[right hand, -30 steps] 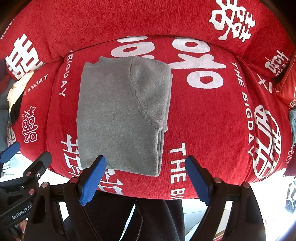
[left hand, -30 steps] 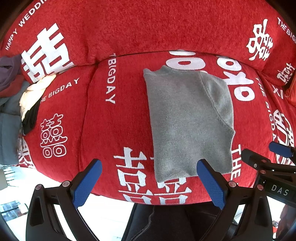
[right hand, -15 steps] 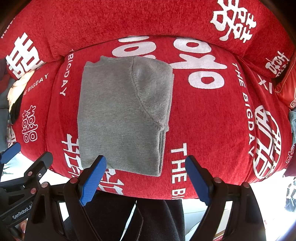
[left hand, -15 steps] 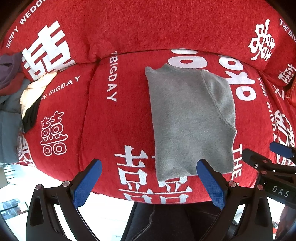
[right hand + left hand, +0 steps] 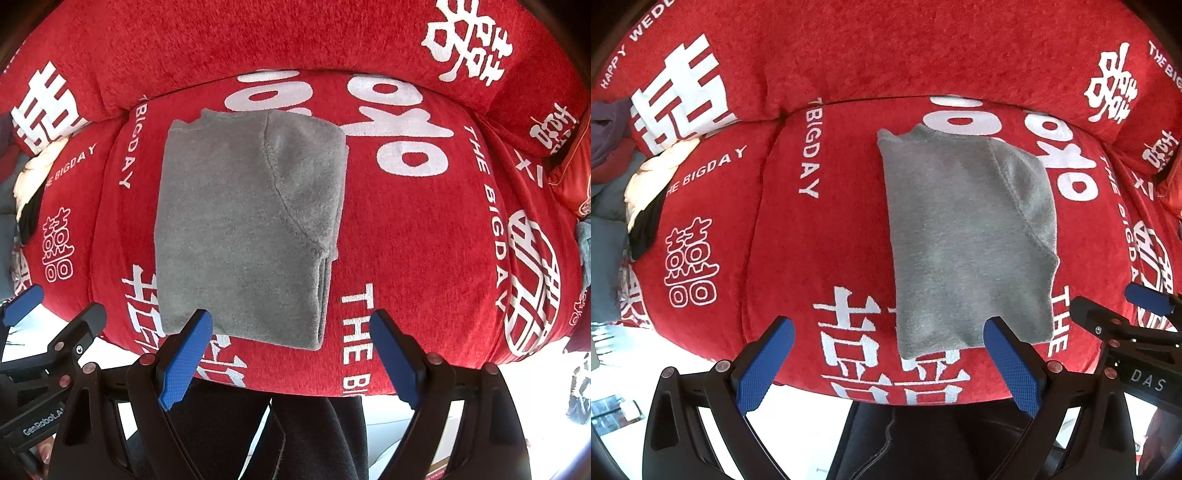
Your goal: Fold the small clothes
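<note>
Both tongs, left (image 5: 888,363) and right (image 5: 291,356), spread wide and empty above the sofa cushion (image 5: 424,236); gray sweater (image 5: 243,229) lies folded lengthwise mid-cushion, so pinch both near-hem corners evenly, then fold away.

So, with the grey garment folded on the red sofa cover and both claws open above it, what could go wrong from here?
1. The grey garment lies close to the front edge of the red sofa cover; a careless pull could drag it off.
2. Its layered right edge could slip apart if a claw takes only the top layer.
3. The left claw and right claw hang close together and could collide.
</note>
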{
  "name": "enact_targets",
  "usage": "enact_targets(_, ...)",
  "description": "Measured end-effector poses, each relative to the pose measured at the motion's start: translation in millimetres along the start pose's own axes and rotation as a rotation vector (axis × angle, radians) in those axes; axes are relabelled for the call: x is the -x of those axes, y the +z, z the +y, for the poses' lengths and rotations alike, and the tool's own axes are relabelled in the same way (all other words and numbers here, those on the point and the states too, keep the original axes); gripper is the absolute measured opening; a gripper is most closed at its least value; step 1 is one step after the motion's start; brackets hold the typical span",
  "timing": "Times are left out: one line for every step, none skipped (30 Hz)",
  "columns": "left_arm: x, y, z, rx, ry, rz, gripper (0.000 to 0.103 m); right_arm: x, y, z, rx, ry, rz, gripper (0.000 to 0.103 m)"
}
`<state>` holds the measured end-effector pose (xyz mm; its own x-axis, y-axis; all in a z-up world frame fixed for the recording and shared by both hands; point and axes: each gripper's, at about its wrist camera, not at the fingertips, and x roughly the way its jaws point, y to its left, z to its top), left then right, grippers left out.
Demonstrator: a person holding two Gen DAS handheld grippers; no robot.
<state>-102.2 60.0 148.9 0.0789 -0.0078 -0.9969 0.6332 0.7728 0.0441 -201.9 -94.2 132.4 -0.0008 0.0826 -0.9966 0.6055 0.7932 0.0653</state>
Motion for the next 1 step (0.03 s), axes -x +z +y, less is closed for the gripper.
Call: enact_targets(0.3, -0.2, -0.2, -0.003, -0.003, -0.001, 0.102, -0.1, 0.0, 0.0, 0.0, -0.002, 0.0, 0.089)
